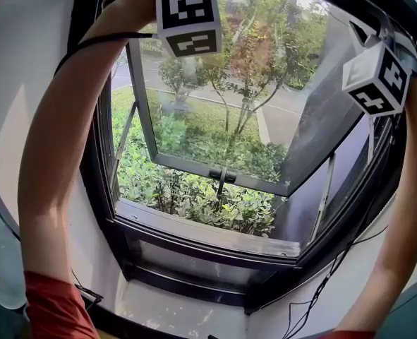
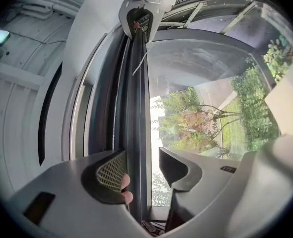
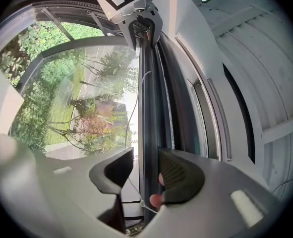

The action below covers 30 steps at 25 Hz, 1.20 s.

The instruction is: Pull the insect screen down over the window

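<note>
overhead, the insect screen's dark bar (image 2: 135, 108) lies along the top of the window frame (image 1: 95, 154), not yet pulled down. the left gripper (image 2: 141, 168) and right gripper (image 3: 145, 171) each straddle that bar toward opposite ends, jaws apart and not clamped on it. beyond, the glass sash (image 1: 194, 167) is swung outward over green shrubs (image 1: 194, 196).

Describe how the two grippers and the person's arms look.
Left gripper and right gripper: pale grey shells, dark mesh-textured pads. Each bears a white marker cube with black squares. A black cable crosses the left arm; its sleeve is red.
</note>
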Each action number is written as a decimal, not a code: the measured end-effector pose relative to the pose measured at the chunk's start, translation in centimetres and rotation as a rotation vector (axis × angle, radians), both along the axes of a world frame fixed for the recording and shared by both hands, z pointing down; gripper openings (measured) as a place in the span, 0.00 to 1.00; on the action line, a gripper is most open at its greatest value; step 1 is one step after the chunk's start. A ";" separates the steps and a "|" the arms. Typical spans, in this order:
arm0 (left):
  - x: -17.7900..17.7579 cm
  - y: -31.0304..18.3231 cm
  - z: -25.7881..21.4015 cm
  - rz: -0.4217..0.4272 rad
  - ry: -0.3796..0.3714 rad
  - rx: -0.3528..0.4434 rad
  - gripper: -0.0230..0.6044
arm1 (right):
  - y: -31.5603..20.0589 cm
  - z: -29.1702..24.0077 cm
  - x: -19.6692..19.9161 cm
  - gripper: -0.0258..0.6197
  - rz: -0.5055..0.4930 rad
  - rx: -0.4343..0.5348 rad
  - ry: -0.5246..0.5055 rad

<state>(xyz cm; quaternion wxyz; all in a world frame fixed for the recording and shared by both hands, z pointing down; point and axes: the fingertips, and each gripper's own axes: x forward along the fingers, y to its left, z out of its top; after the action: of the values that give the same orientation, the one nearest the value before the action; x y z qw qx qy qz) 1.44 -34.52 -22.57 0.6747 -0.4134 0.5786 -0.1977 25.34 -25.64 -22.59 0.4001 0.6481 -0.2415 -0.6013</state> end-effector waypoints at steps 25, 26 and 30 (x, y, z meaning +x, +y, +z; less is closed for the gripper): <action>0.2 1.0 10.2 0.052 -0.110 -0.118 0.35 | 0.6 9.5 -0.1 0.28 -0.081 -0.123 -0.074; 0.2 1.1 10.8 0.055 -0.114 -0.120 0.35 | 0.6 10.1 -0.1 0.29 -0.083 -0.126 -0.071; 0.1 1.0 13.0 0.075 -0.124 -0.133 0.35 | 0.5 12.1 -0.3 0.29 -0.096 -0.146 -0.067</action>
<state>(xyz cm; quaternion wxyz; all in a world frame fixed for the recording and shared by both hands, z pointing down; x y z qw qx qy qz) 1.50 -33.53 -9.59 0.6873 -0.4654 0.5054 -0.2356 25.05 -25.10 -10.51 0.4090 0.6245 -0.3287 -0.5786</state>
